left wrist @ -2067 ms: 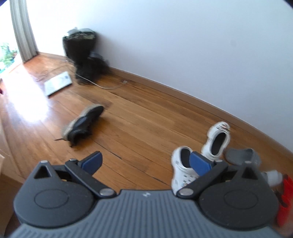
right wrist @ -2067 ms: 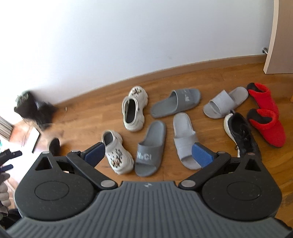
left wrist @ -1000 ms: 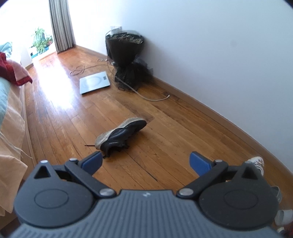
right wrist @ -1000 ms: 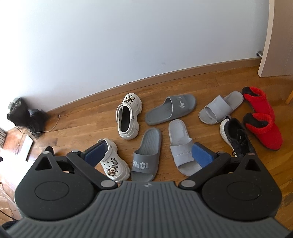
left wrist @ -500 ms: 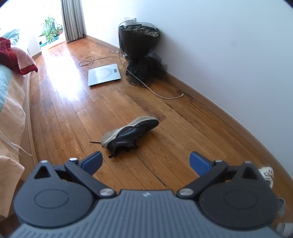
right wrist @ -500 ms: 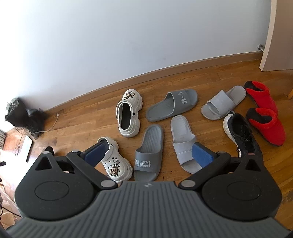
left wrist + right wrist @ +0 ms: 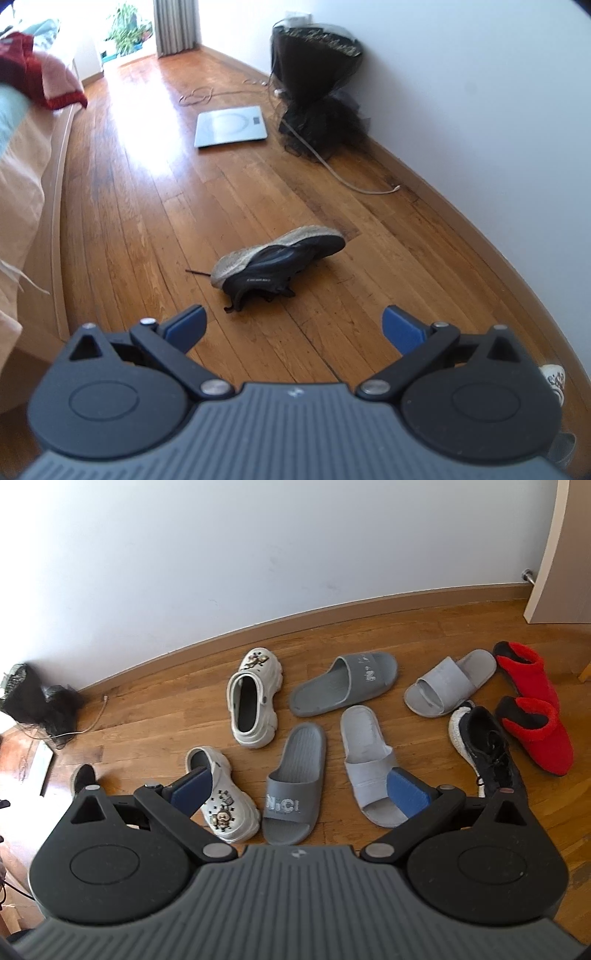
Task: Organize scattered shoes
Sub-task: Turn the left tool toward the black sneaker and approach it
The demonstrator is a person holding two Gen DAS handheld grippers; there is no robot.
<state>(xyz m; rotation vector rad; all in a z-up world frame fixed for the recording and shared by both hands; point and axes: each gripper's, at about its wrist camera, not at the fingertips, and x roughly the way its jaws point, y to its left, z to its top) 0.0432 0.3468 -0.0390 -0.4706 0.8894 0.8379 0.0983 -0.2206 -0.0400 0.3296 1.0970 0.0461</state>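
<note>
Wooden floor: black lace-up sneaker [image 7: 279,264] on its side, dead ahead of my left hand-held gripper [image 7: 293,326] — spread, empty; long axis crosswise, toe rightward.

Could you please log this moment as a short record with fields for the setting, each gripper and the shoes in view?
setting: wooden floor beside a white wall
left hand-held gripper: open, holding nothing, aimed at the stray black sneaker
stray black sneaker: tipped on its side, away from the other shoes
right hand-held gripper: open, holding nothing, above the shoe cluster
cluster: two white clogs, two dark grey slides, two light grey slides, two red slippers, one upright black sneaker
pairs aligned: only the red slippers
</note>
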